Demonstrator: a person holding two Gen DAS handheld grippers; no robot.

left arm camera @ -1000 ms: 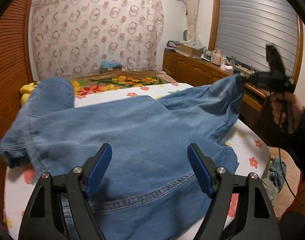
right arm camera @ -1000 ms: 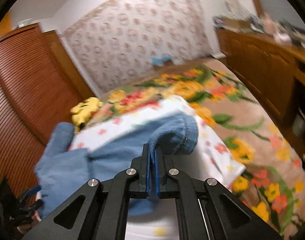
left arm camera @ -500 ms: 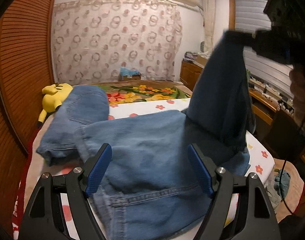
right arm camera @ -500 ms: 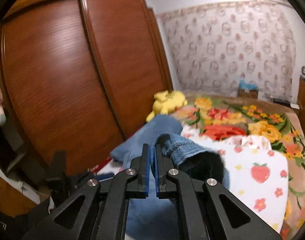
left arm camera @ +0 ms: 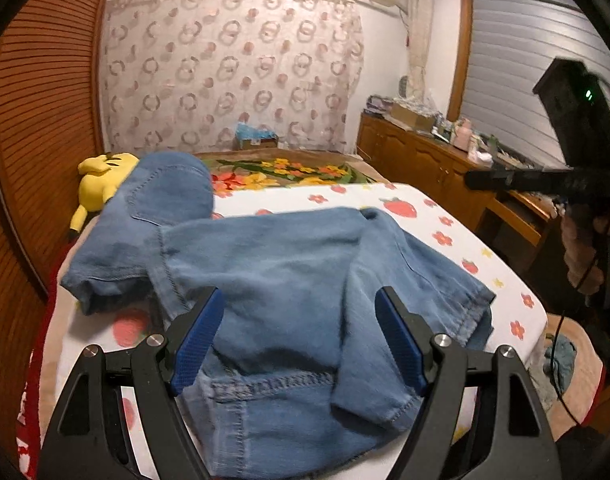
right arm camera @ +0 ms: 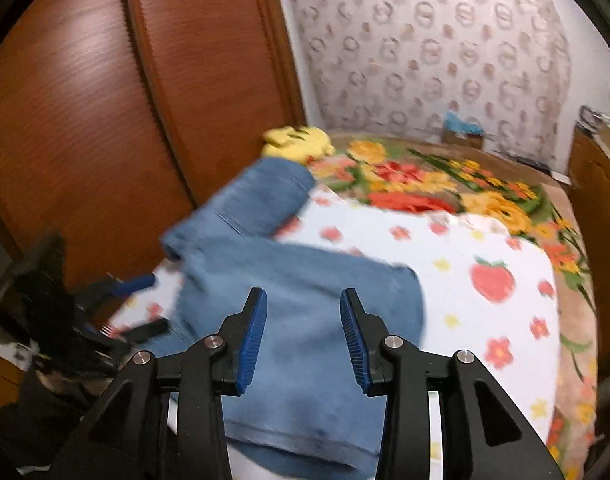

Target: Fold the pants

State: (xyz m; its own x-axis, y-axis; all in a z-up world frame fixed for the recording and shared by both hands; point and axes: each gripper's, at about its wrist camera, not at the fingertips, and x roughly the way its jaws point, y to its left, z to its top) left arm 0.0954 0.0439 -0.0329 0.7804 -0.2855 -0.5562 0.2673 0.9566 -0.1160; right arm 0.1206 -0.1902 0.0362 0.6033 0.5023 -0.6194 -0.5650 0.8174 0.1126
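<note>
Both claws hang empty above the folded jeans [left arm camera: 289,280]: left claw [left arm camera: 297,336] wide, right claw [right arm camera: 304,332] just opening.

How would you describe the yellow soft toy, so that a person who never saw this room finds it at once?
Start at the bed with the strawberry-printed sheet, where the blue jeans lie. Follow the jeans to their far end, beside the brown wooden wardrobe. The plush toy lies just beyond them; it is the only plain bright yellow thing there, with dark marks on it.
</note>
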